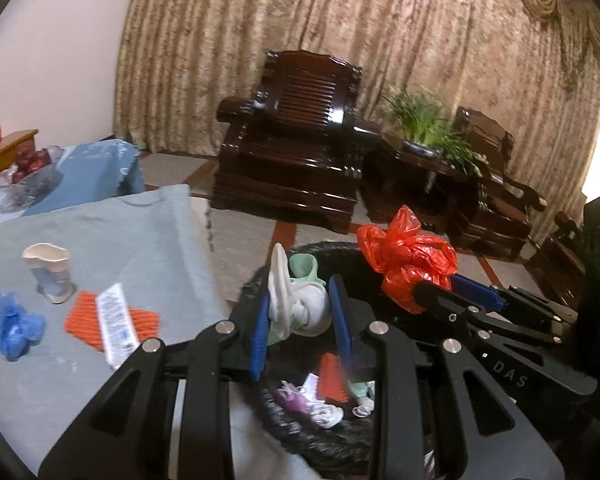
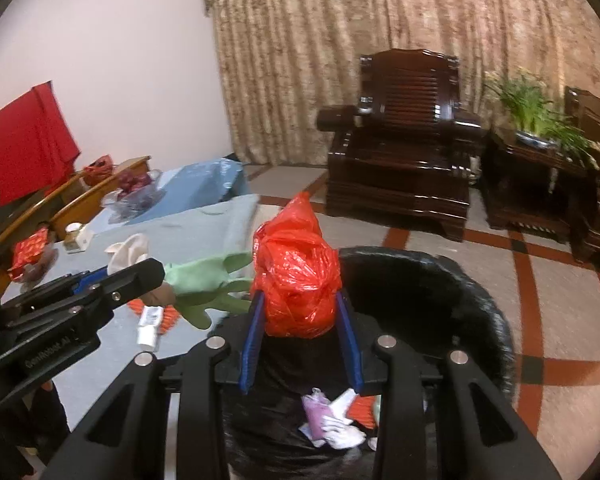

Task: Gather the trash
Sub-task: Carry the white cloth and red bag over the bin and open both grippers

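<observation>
Trash in two bundles, one per gripper, held above a single black-lined trash bin [image 2: 440,280]. The left gripper [image 1: 300,320] is clamped on a knotted white-and-green rag bundle [image 1: 300,300], its two blue pads pressing both sides; the bundle is soft and twisted, a white strip and a pale green fold rising from the top. The right gripper [image 2: 300,316] is closed on a crumpled red plastic bag [image 2: 296,280], glossy, wrinkled and peaked at the top, filling the space between the blue pads. Both bundles hang over the bin mouth, the red bag to the right of the rag bundle in the left wrist view.

The bin holds a small heap of scraps: a purple wrapper [image 2: 316,412], white crumpled paper [image 2: 344,432] and an orange piece [image 1: 332,376].

Beside the bin stands a table under a grey-blue cloth [image 1: 100,240]. On it lie four items: one crushed paper cup [image 1: 52,276], one blue crumpled wad [image 1: 14,328], one orange ridged sheet [image 1: 84,316] and one white printed wrapper [image 1: 114,324] lying across the sheet. A glass bowl of red fruit [image 1: 28,168] sits at the far end.

Behind stand two dark wooden armchairs, the nearer one [image 1: 296,152] facing the bin, with a potted green plant [image 1: 424,120] on a side table between them, before a patterned beige curtain [image 1: 340,20].
</observation>
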Available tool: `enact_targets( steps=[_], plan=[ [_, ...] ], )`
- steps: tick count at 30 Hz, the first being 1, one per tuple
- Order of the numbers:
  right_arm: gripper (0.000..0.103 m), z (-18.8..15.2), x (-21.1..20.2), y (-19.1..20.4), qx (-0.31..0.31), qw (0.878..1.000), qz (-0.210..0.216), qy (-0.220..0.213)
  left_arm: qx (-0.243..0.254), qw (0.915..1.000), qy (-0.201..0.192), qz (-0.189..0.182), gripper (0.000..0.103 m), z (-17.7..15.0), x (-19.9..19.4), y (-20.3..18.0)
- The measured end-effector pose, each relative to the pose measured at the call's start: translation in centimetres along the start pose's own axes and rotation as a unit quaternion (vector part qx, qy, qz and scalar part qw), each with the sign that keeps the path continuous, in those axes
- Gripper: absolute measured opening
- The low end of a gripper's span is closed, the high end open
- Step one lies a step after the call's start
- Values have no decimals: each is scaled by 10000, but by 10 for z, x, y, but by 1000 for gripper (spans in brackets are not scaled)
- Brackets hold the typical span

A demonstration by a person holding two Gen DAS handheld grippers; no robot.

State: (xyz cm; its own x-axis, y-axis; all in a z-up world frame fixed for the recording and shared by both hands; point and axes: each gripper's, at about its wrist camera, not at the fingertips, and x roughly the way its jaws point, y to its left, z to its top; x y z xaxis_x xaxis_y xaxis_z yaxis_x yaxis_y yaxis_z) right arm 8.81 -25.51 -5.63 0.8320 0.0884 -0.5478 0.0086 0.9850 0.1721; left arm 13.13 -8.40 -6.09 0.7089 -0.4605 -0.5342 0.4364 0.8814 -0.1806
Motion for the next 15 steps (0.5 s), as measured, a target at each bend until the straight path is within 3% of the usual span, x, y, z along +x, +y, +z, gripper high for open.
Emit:
enact_targets(
  steps=[7,11,13,15],
  plan=[
    [35,-14,2,-35,226,9989,-379,155,187,9995,214,-158,27,-5,32,-25],
    [42,-18,7,-48,348,9975,-549,263,218,9986,405,-253,31,-8,47,-29],
    [47,-19,9,-53,375,9971,-600,296,208,9983,461,-288,45,-9,50,-29],
    [64,-22,8,-57,410,9965,-678,272,212,9983,454,-286,57,-10,51,-29]
  ],
)
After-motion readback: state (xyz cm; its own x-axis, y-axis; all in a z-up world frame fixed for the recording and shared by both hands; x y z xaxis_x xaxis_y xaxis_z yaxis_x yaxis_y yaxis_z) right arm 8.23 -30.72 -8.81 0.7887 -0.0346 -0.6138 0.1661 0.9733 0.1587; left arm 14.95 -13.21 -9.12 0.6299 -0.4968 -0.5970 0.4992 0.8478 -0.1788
